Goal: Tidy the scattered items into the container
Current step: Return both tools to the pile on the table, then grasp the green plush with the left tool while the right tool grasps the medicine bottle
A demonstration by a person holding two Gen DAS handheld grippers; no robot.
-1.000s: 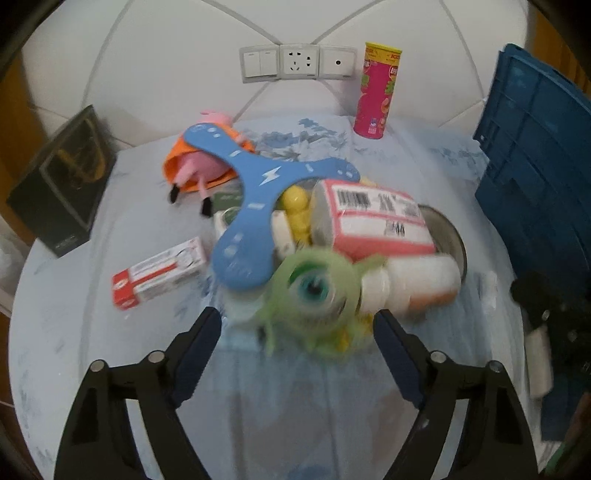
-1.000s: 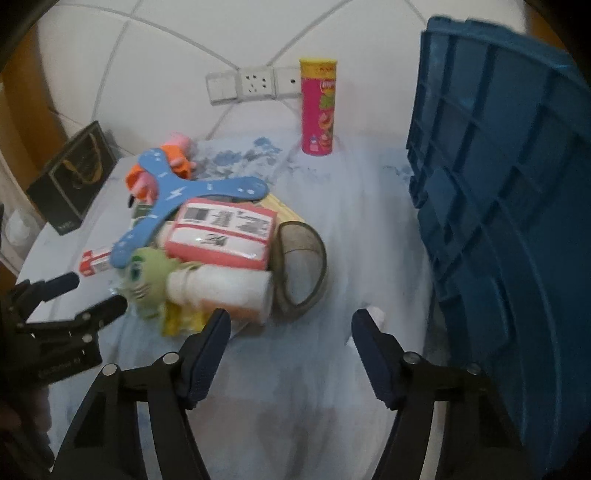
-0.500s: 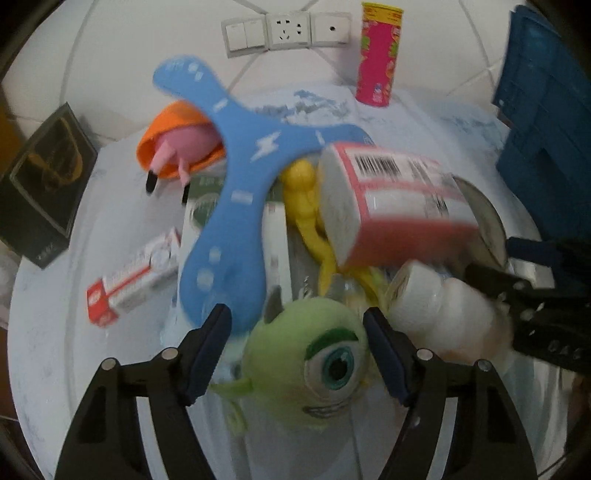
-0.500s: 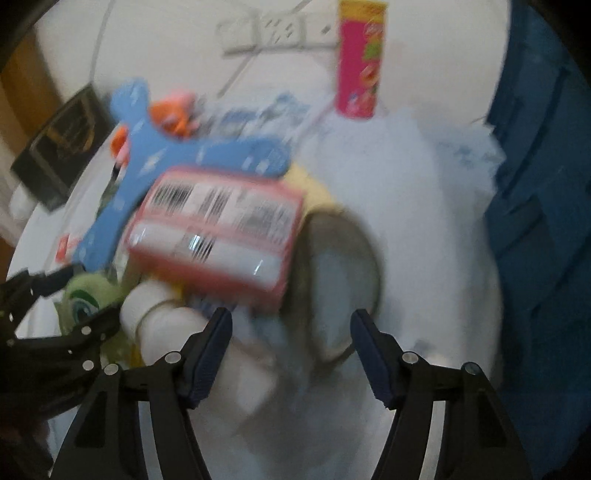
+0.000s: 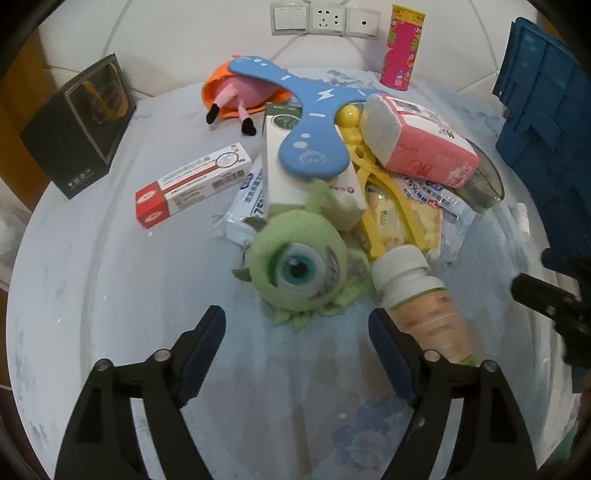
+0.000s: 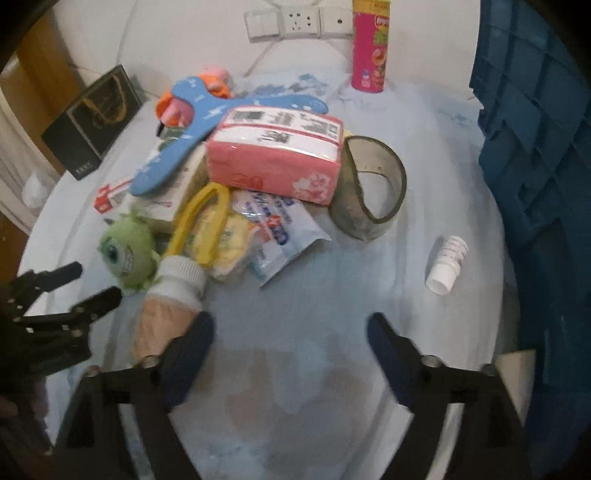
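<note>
Since 0.5 s earlier, left tool backed off green plush; both tools' jaws apart, empty. Plush: light, soft; pinch its round body beside bottle.

A round pale-blue table stands against a white tiled wall with sockets and switches.

The green toy was fuzzy plush. The tissue pack wore glossy plastic film, and the bottle was smooth plastic. The boomerang looked matt foam, the carton printed card. The counter was smooth and mottled.
</note>
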